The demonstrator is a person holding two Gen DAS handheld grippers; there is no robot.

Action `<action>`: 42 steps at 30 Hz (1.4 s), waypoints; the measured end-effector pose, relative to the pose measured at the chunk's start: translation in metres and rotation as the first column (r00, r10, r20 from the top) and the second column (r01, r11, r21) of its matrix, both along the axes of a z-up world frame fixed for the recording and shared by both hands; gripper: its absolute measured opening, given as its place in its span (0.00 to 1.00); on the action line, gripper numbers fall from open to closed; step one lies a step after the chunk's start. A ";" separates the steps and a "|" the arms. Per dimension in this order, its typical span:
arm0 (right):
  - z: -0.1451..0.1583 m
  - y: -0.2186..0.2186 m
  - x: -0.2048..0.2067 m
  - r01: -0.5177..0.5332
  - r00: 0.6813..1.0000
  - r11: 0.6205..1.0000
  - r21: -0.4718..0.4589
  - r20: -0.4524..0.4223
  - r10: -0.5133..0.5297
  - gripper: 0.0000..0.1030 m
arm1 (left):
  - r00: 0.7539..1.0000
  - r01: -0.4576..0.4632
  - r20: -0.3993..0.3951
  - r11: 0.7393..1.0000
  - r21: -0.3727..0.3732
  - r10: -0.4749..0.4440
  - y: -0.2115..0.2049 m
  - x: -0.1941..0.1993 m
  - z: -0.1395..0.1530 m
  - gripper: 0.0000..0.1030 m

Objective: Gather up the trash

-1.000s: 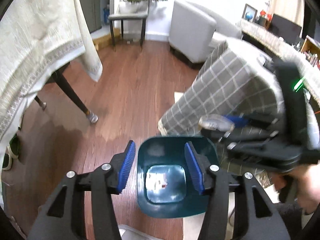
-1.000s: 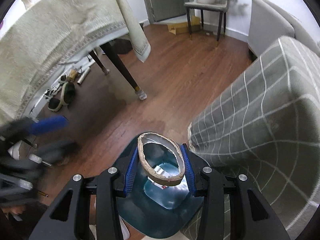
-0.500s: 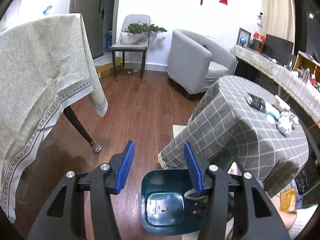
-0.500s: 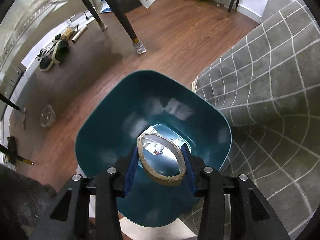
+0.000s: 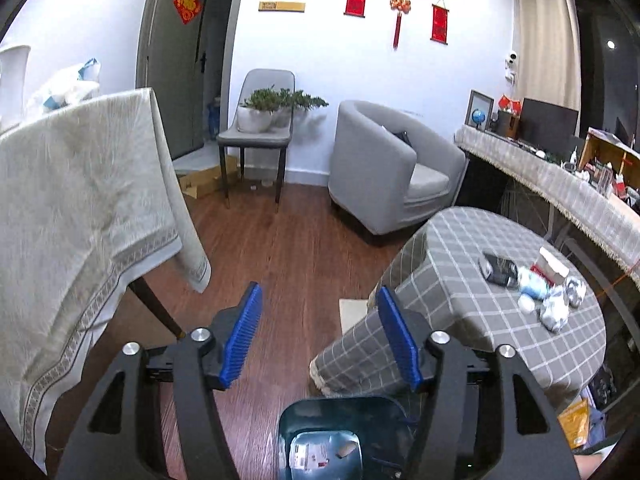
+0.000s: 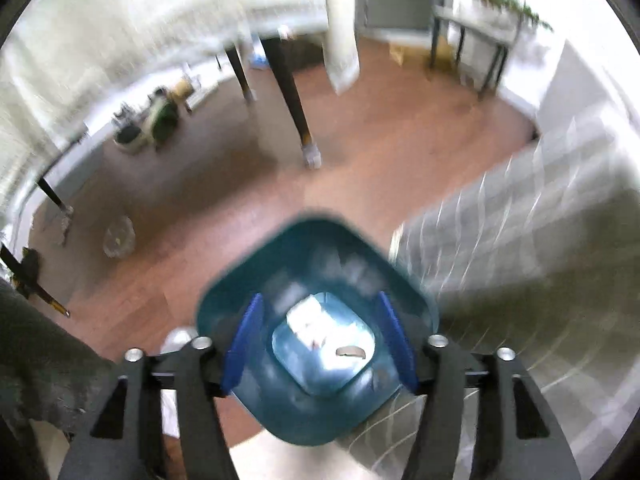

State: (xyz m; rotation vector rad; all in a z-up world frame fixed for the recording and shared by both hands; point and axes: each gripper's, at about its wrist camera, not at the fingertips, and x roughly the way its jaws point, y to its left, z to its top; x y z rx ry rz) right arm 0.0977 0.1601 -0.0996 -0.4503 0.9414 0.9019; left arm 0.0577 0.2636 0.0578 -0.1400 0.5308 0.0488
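Note:
A dark teal trash bin [image 6: 320,320] stands on the wooden floor beside the checked table. In the blurred right wrist view my right gripper [image 6: 318,340] is open and empty above the bin. The cardboard tape ring [image 6: 351,352] lies on the bin floor next to white paper scraps [image 6: 312,320]. In the left wrist view the bin [image 5: 340,436] shows at the bottom edge, with the ring [image 5: 347,449] inside. My left gripper [image 5: 320,336] is open and empty, raised above the floor. Crumpled wrappers and a dark packet [image 5: 532,284] lie on the checked table [image 5: 460,320].
A table under a cream cloth [image 5: 80,208] stands at the left, its dark leg [image 6: 292,96] near the bin. A grey armchair [image 5: 392,168] and a chair with a potted plant [image 5: 260,128] stand at the back. A long sideboard [image 5: 560,184] runs along the right.
My right gripper opened and the tape ring dropped into the bin. The right gripper then rose. The left gripper lifted and tilted up, so the bin slid to the bottom of its view.

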 end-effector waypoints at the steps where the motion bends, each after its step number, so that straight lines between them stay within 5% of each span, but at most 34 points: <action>1: 0.013 -0.003 0.002 0.002 1.000 1.000 0.029 0.020 -0.003 0.66 | 1.000 -0.001 0.010 1.000 -0.006 0.001 -0.001 -0.001 0.003 0.67; 6: 0.079 -0.037 0.016 0.030 0.991 0.993 0.115 0.128 -0.045 0.67 | 0.999 0.028 0.031 1.000 -0.004 -0.028 -0.016 -0.003 0.016 0.81; 14: 0.132 -0.107 0.030 0.147 0.958 0.975 0.168 0.222 -0.182 0.74 | 0.996 0.074 0.045 0.997 0.032 -0.075 -0.062 0.006 0.027 0.90; 20: 0.143 -0.162 0.048 0.221 0.941 0.941 0.256 0.198 -0.275 0.83 | 0.993 0.117 0.009 0.992 0.050 -0.118 -0.104 0.020 0.016 0.91; 42: 0.129 -0.343 0.074 0.470 0.836 0.846 0.251 0.181 -0.518 0.91 | 0.959 0.264 -0.095 0.964 -0.047 -0.267 -0.236 0.068 -0.035 0.91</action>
